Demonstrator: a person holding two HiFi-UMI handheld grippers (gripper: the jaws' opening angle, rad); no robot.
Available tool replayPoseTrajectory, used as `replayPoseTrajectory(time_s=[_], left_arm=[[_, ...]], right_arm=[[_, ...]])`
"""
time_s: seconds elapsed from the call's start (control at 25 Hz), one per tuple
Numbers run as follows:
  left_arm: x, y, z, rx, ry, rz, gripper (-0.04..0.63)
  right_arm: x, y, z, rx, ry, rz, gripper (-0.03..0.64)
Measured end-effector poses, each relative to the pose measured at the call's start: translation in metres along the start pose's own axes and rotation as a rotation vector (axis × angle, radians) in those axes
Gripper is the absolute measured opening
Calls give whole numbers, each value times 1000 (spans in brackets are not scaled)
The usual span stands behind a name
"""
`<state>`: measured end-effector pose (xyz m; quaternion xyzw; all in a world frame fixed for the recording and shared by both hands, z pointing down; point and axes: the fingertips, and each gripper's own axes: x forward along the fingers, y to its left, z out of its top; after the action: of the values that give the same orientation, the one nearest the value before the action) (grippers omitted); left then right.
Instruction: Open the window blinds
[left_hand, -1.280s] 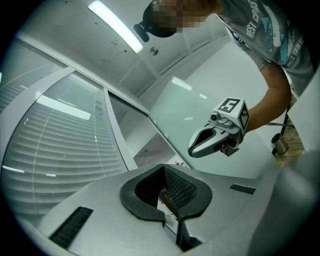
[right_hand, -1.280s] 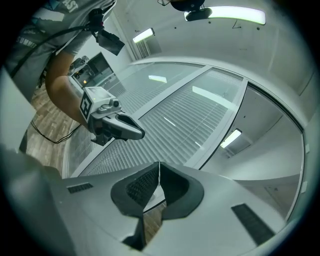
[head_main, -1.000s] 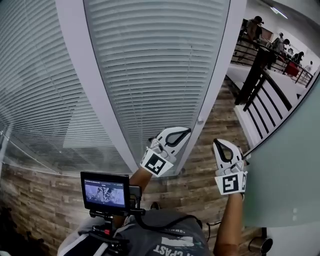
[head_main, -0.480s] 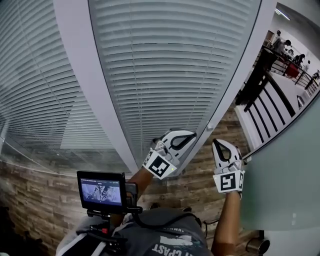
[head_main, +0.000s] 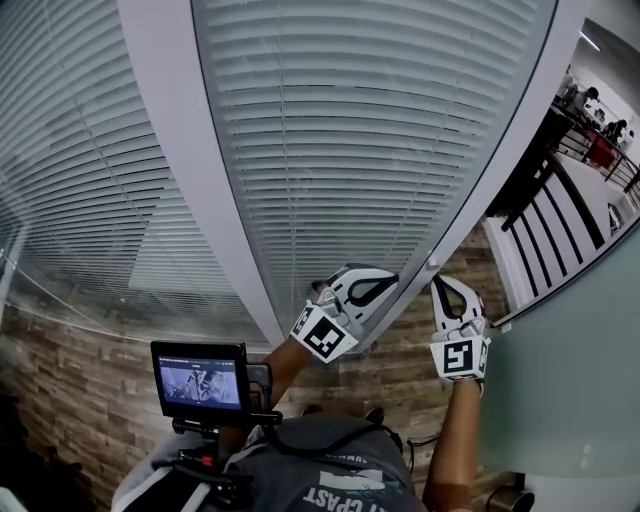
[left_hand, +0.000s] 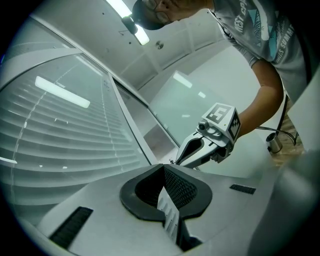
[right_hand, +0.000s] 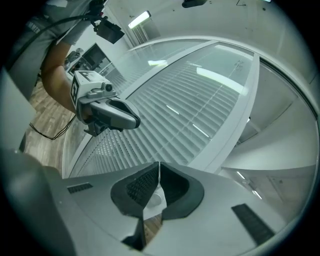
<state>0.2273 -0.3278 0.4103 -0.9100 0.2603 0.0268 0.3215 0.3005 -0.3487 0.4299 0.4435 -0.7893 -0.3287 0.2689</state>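
The window blinds (head_main: 340, 150) hang behind glass with their white slats flat, set between white frame posts (head_main: 190, 170). A small round knob (head_main: 432, 265) sits on the right post. My right gripper (head_main: 438, 281) is shut and empty, its tips just under that knob; the knob (right_hand: 152, 199) shows pale through the loop of its jaws. My left gripper (head_main: 393, 279) is shut and empty too, lying against the foot of the glass left of the post. Each gripper view shows the other gripper: the right gripper (left_hand: 176, 161) and the left gripper (right_hand: 135, 121), both beside the blinds (right_hand: 190, 110).
A small monitor (head_main: 200, 377) rides on the chest rig below the left arm. A black railing (head_main: 560, 200) and a frosted glass panel (head_main: 570, 370) stand at the right. Brick-pattern cladding (head_main: 90, 400) runs under the window. People stand far off at the upper right.
The right gripper has drawn in toward the knob on the post. The left gripper has shifted slightly right along the glass. The view has swung, pushing the railing to the right edge.
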Motion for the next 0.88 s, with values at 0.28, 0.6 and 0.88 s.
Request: replayPoseTrajectory(time_s=[0.28, 0.6, 0.88], left_arm=[[-6, 16, -31, 24, 27, 11, 5], [-15, 25, -37, 21, 58, 44, 5], [-27, 32, -49, 16, 92, 77, 5]], right_arm=[[43, 12, -27, 12, 29, 3, 5], [67, 17, -58, -60, 145, -1, 6], [88, 22, -86, -135, 270, -42, 94]])
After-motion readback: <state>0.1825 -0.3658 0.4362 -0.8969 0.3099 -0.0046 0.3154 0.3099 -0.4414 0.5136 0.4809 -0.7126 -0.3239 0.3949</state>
